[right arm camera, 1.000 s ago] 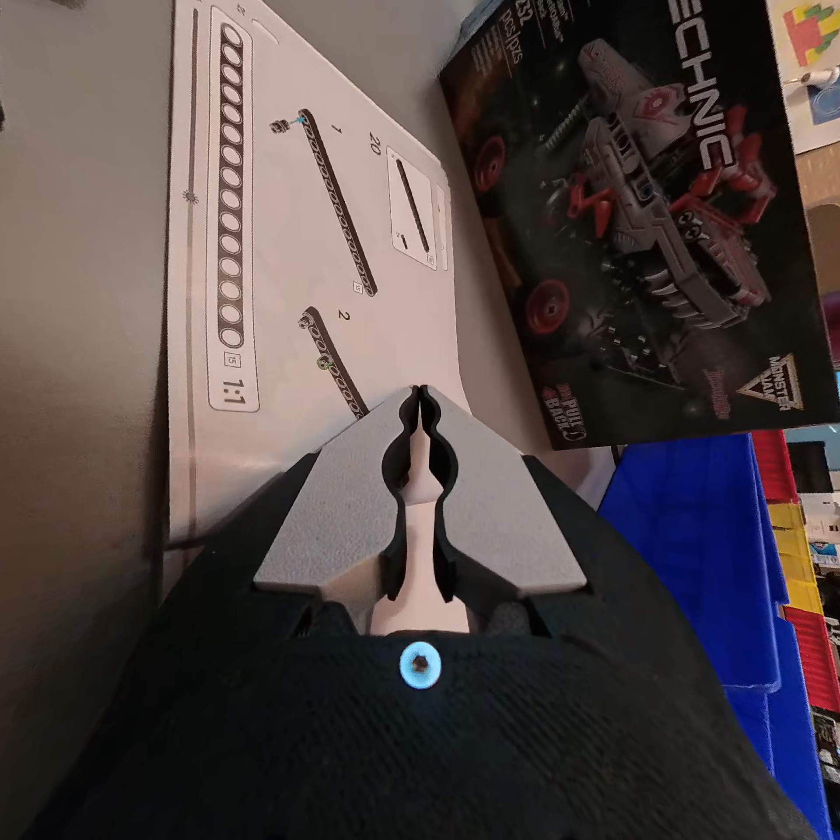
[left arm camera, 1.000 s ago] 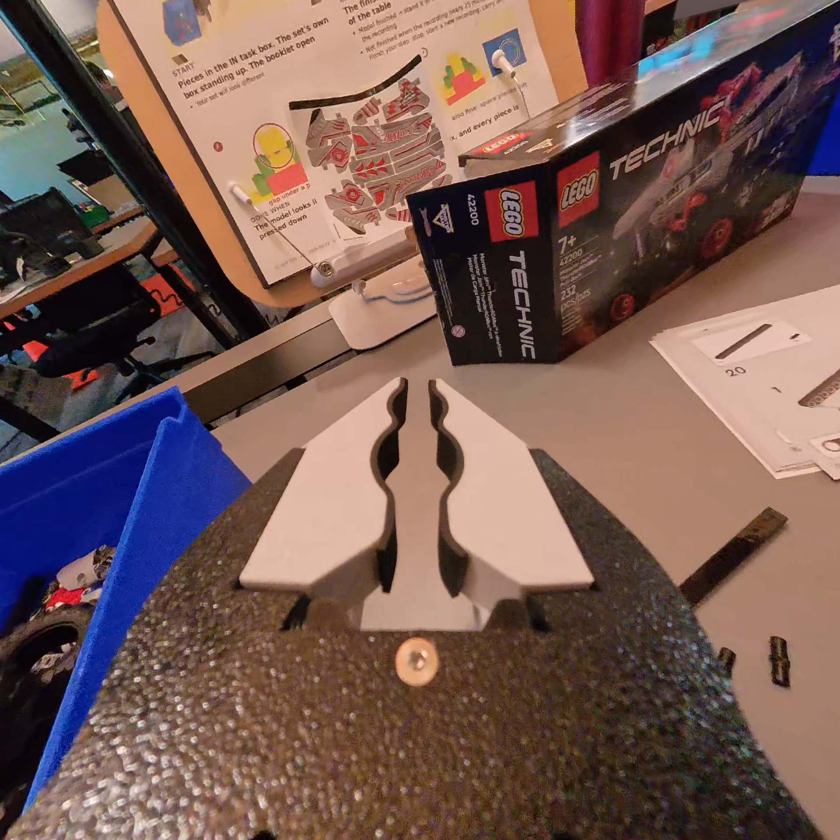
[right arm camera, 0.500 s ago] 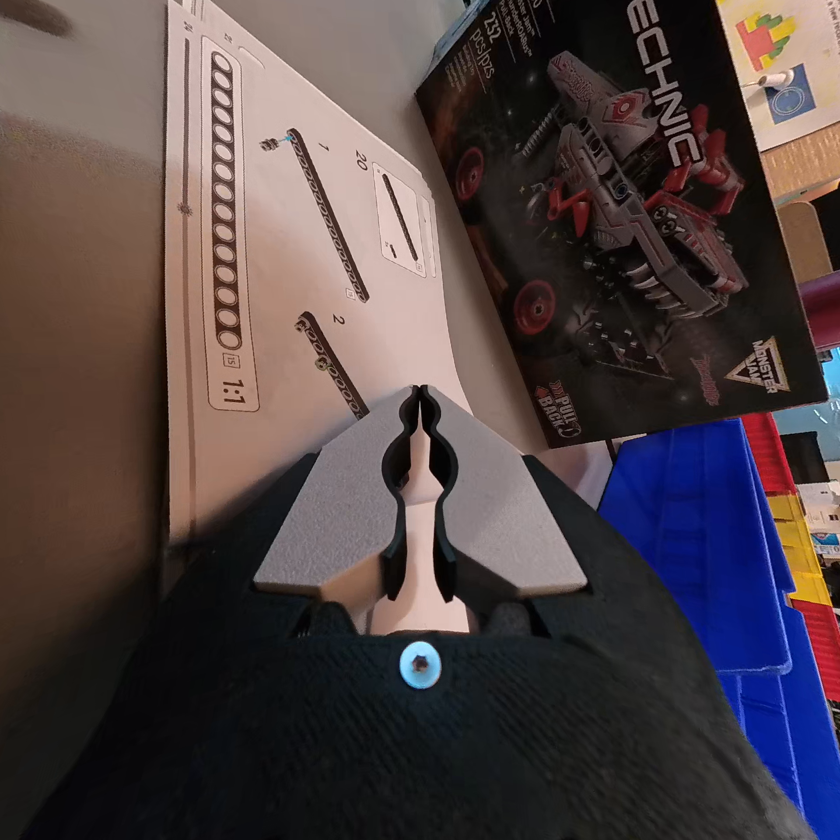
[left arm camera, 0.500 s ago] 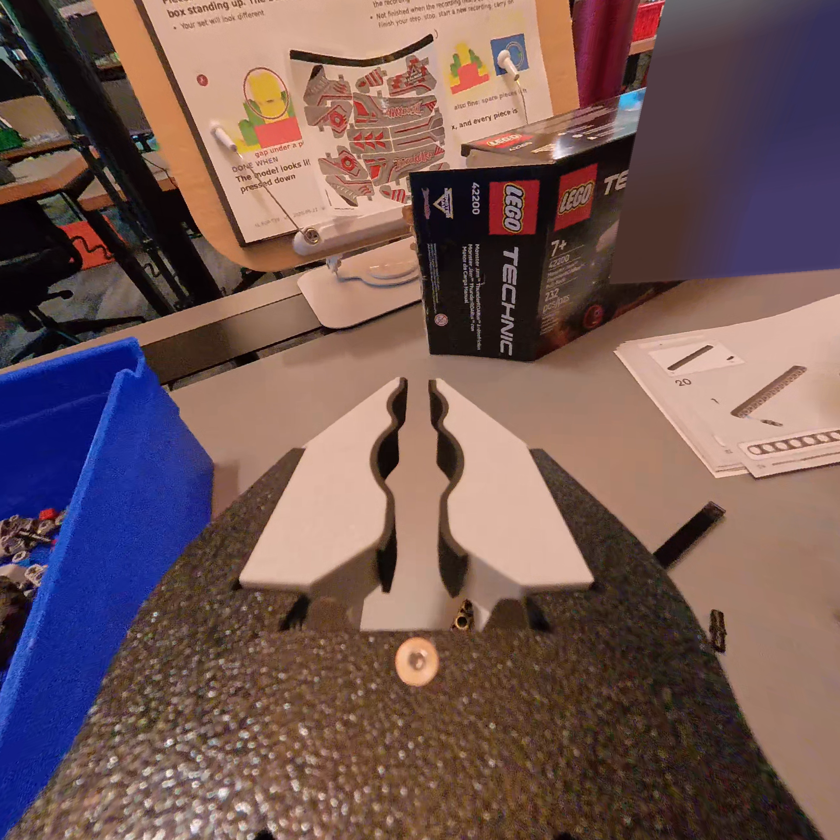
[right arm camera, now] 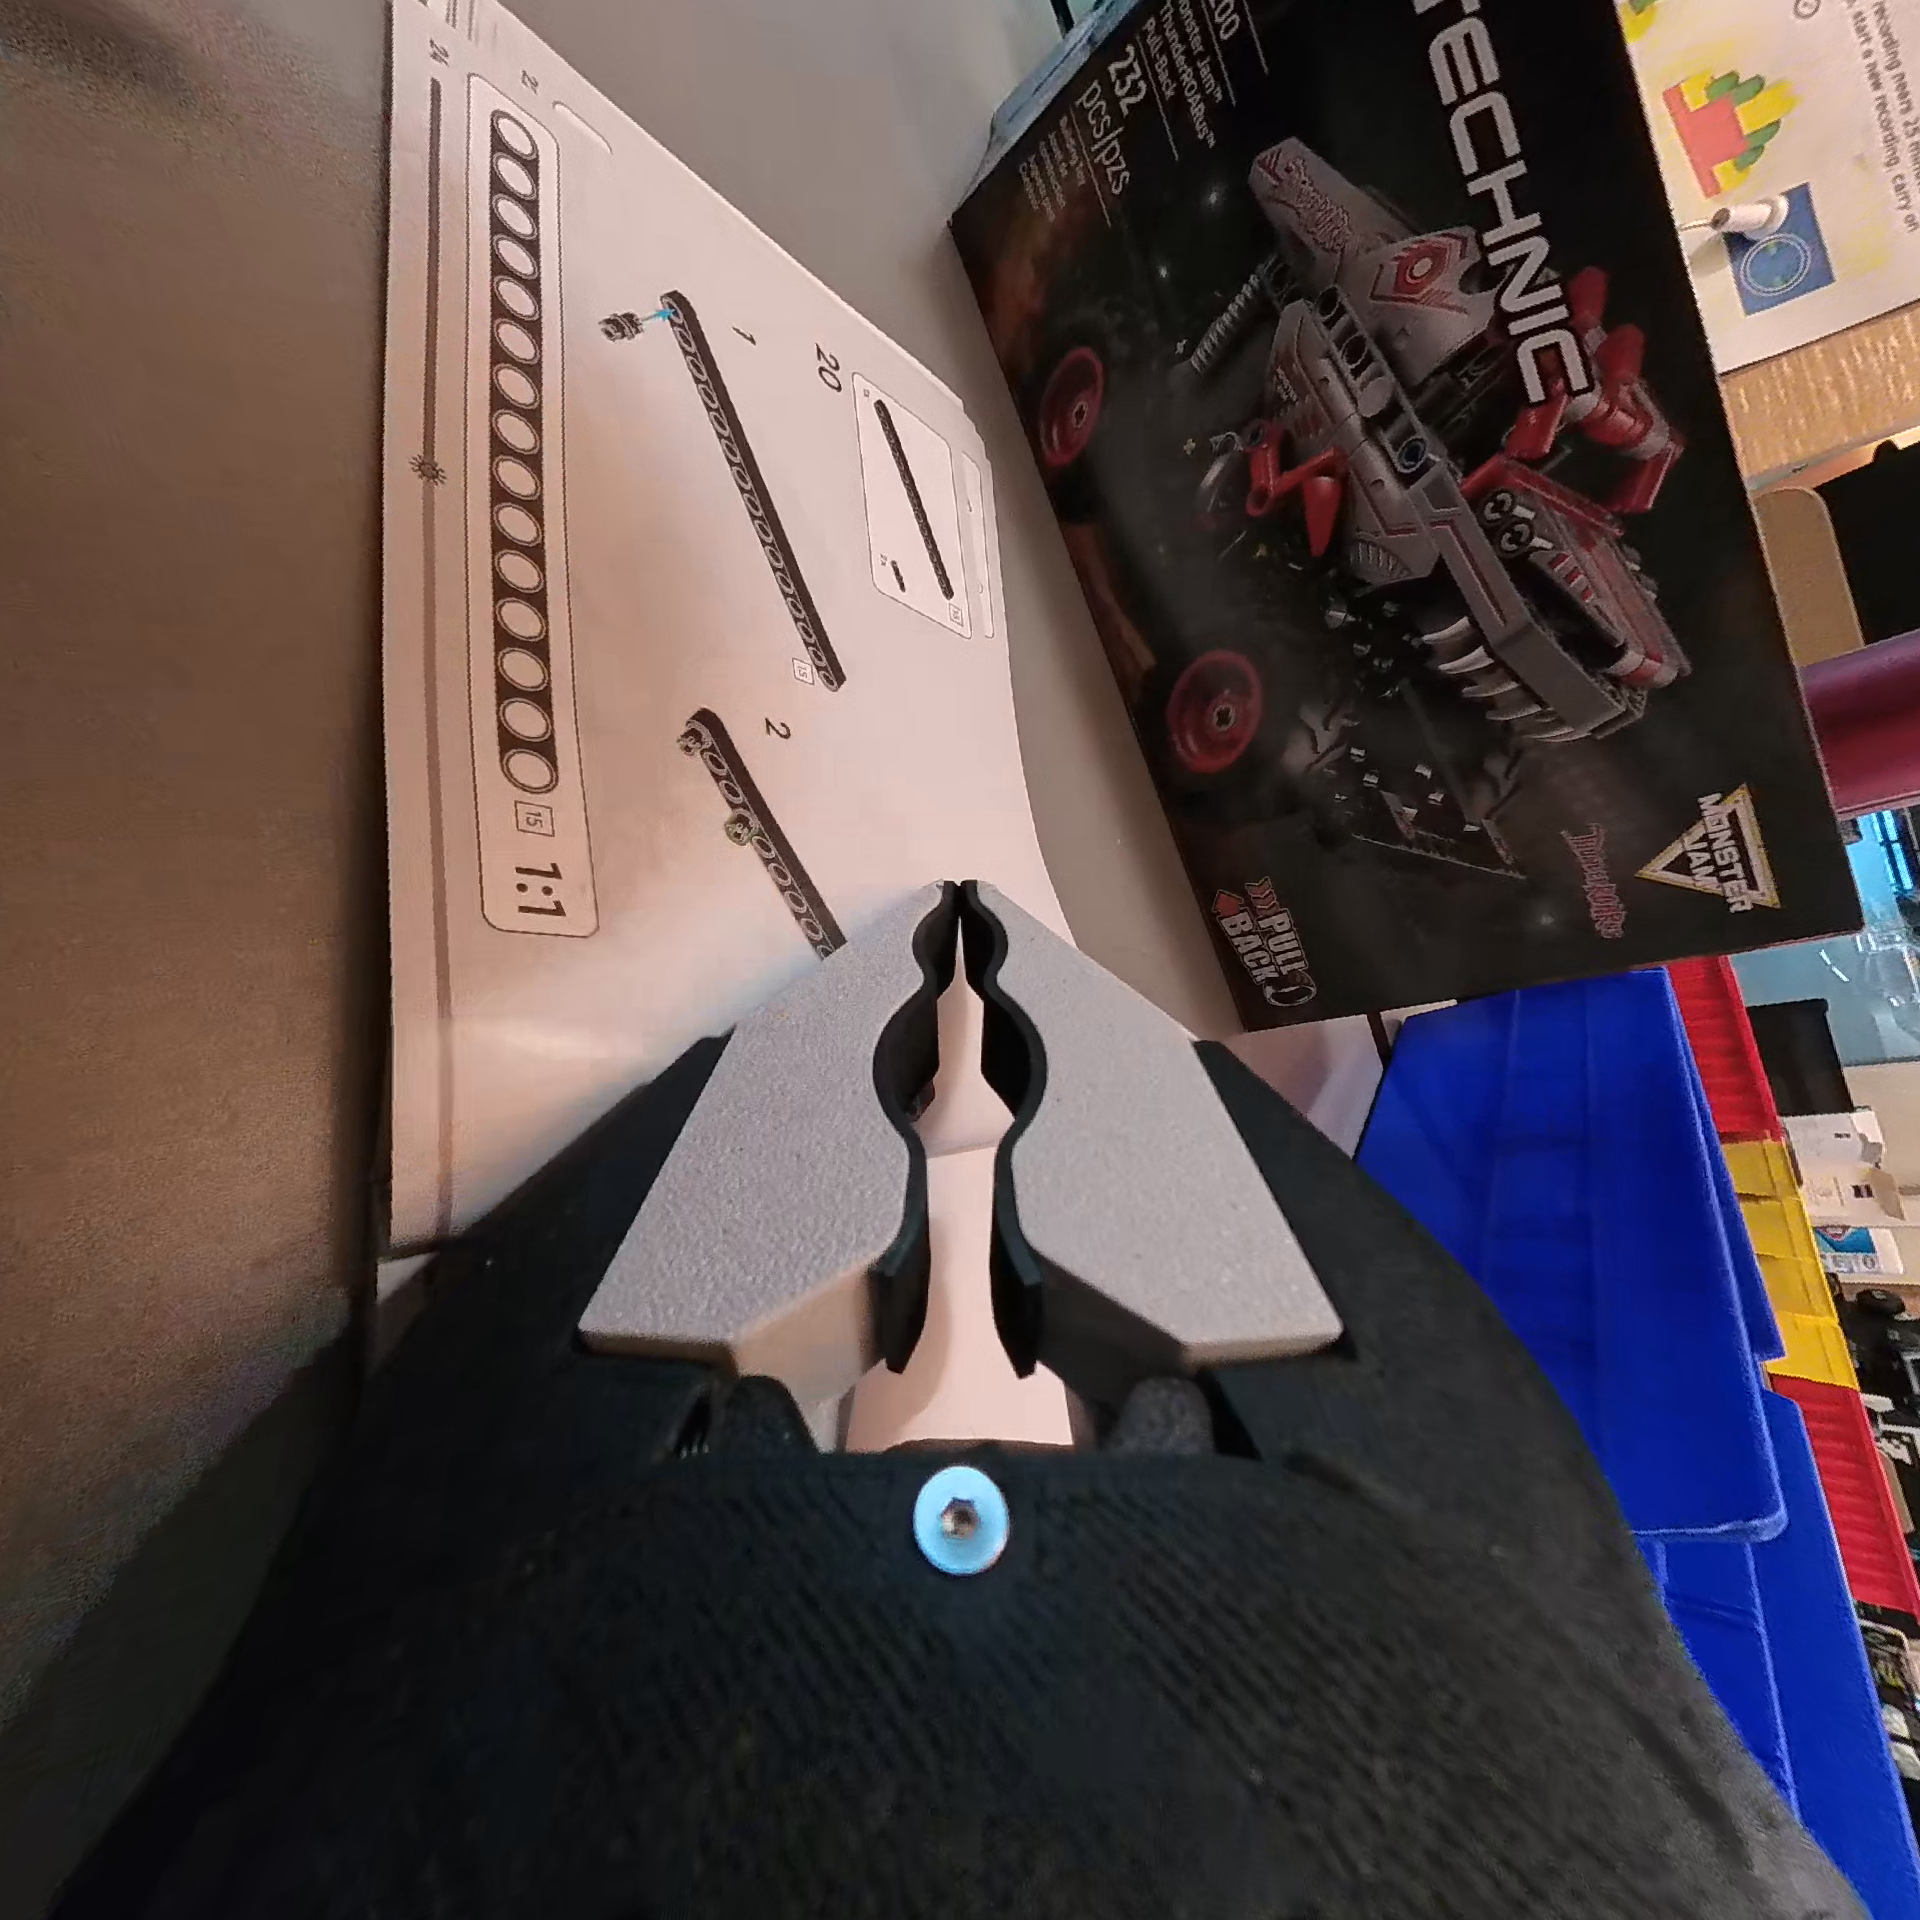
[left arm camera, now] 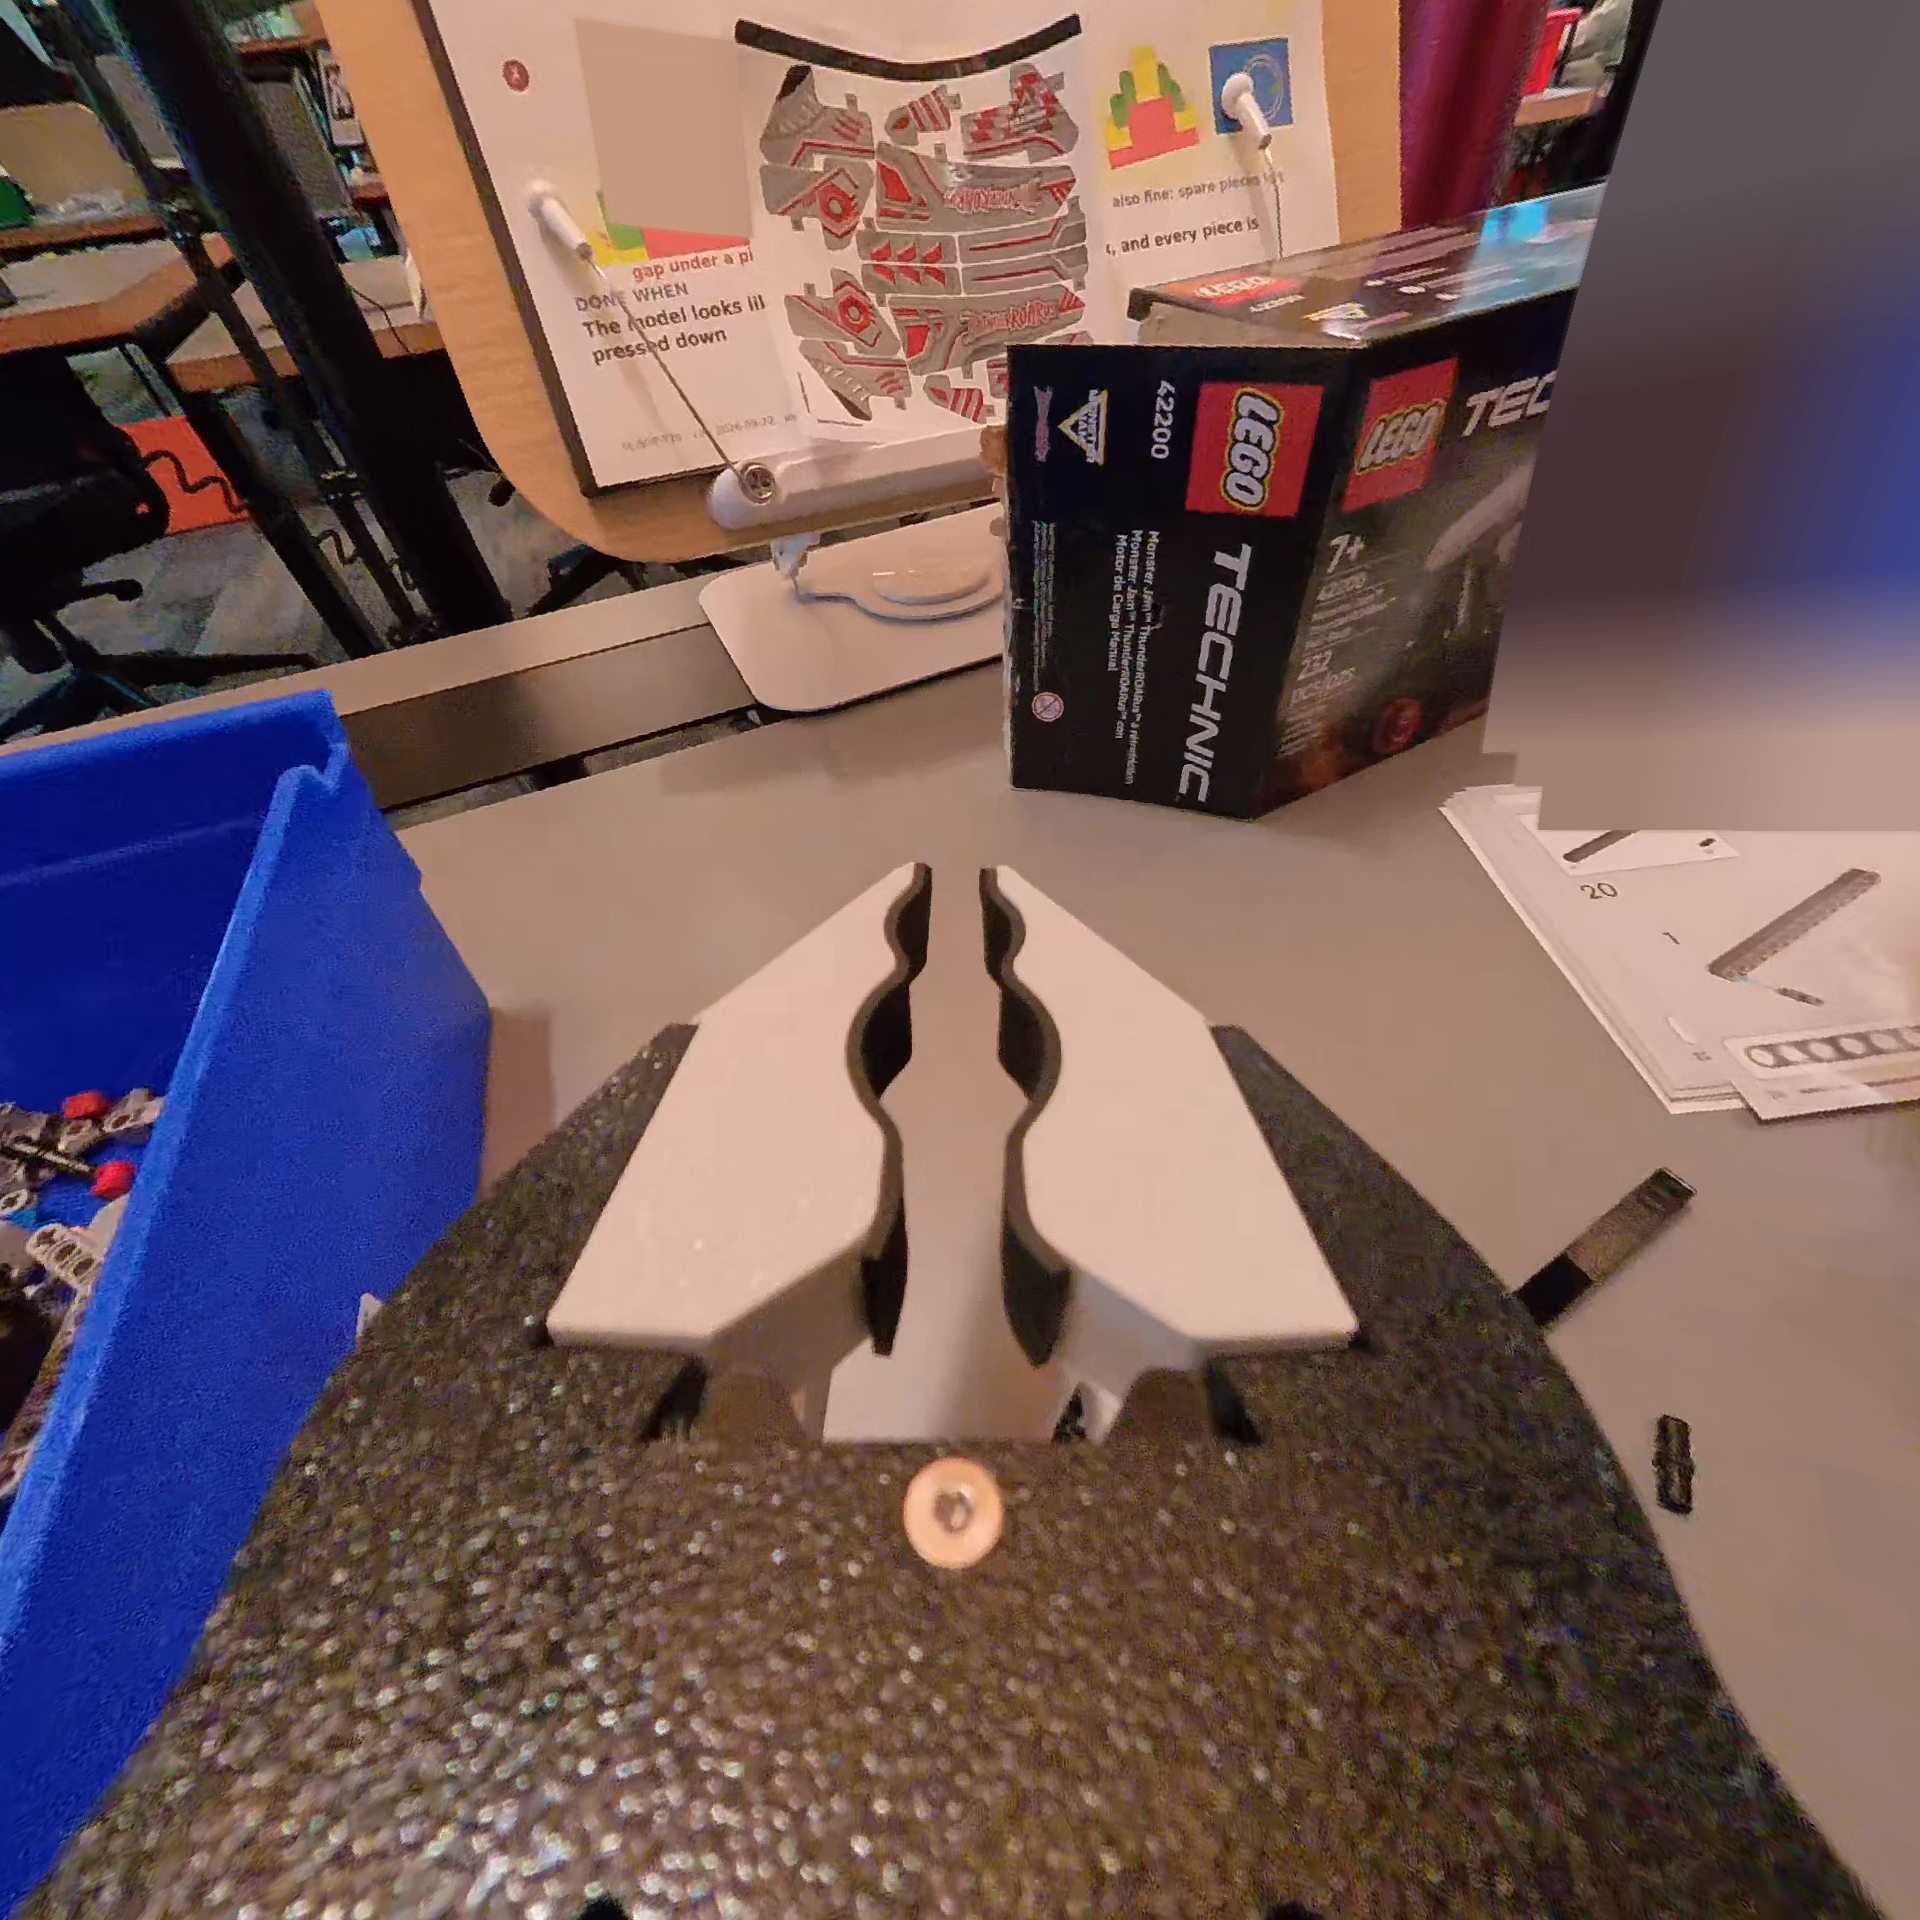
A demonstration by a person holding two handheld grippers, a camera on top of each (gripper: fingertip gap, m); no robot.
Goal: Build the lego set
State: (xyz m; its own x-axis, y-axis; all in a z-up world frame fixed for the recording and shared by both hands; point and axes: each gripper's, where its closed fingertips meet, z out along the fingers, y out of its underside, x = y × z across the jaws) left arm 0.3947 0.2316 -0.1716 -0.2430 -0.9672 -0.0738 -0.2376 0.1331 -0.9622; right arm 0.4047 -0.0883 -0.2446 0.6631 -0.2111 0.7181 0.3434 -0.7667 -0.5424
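My left gripper [left arm camera: 953, 871] hovers over the grey table [left arm camera: 1299, 987], jaws a narrow gap apart and empty. A long black beam [left arm camera: 1605, 1242] and a small black pin [left arm camera: 1673, 1447] lie on the table to its right. The open instruction booklet [left arm camera: 1714, 966] lies farther right. My right gripper [right arm camera: 956, 886] is shut with its tips touching and nothing seen between them. It hovers over the near edge of the booklet [right arm camera: 675, 520], which shows drawings of a long beam. The black set box [left arm camera: 1247, 582] stands behind and also shows in the right wrist view [right arm camera: 1455, 520].
A blue bin [left arm camera: 260, 1039] with several loose pieces [left arm camera: 73, 1143] stands left of the left gripper. A board with printed sheets [left arm camera: 935, 229] on a white stand is behind the box. Stacked blue, red and yellow bins [right arm camera: 1558, 1247] stand right of the booklet. Spacing between my two grippers at the tips: around 35 cm. My left gripper is the nearer one to the long black beam [left arm camera: 1605, 1242]: about 15 cm, against 20 cm.
The left gripper has pulled back and turned a little, so the box looks smaller and more of the bin's inside shows. The right gripper drifted slightly over the booklet. Neither gripper's jaws moved.
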